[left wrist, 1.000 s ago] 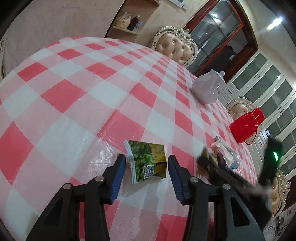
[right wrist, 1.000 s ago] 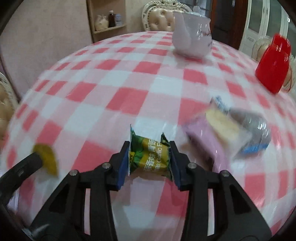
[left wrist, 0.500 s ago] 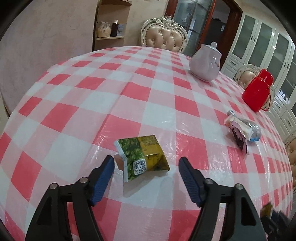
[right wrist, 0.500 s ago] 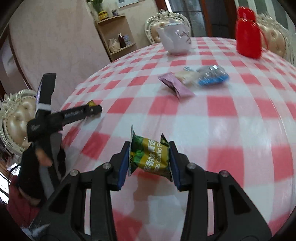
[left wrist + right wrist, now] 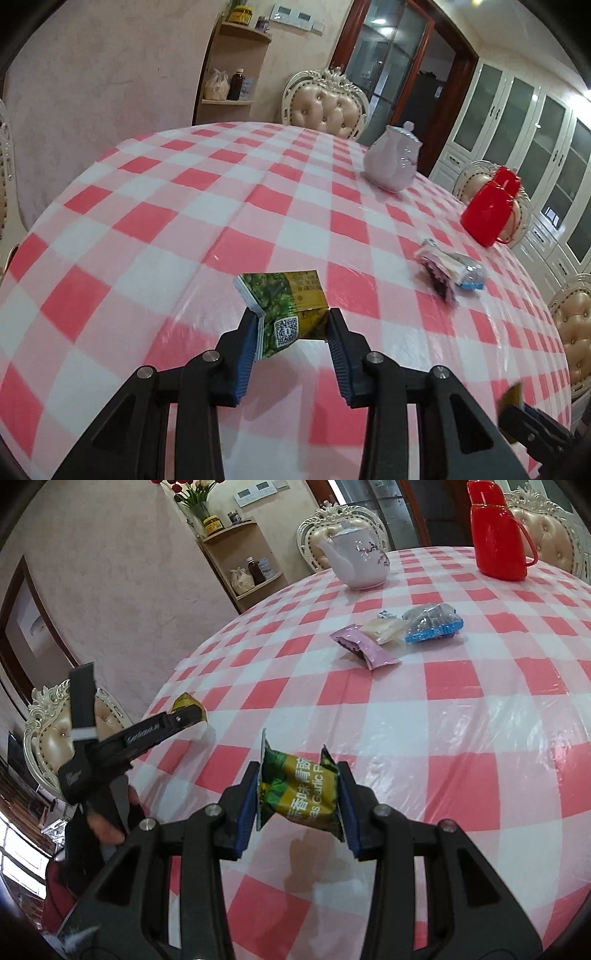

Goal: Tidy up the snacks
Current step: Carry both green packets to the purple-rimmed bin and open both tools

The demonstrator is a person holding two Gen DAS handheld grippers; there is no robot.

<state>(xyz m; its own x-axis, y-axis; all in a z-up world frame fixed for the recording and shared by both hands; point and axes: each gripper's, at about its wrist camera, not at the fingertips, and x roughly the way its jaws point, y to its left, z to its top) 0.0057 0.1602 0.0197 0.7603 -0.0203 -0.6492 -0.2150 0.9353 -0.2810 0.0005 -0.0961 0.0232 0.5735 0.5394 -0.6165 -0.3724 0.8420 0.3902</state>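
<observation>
Left gripper (image 5: 291, 332): my jaws have just been closing and are now pinching the green pea packet (image 5: 282, 306), its far end resting on the checked tablecloth (image 5: 184, 229).
Right gripper (image 5: 299, 797): I am clamping the garlic pea packet (image 5: 301, 794) and holding it above the cloth.
Snack pile: purple packet (image 5: 364, 648), cream packet (image 5: 384, 629) and blue packet (image 5: 432, 624) are lying together, near the teapot (image 5: 360, 563) and the red flask (image 5: 496, 531).
</observation>
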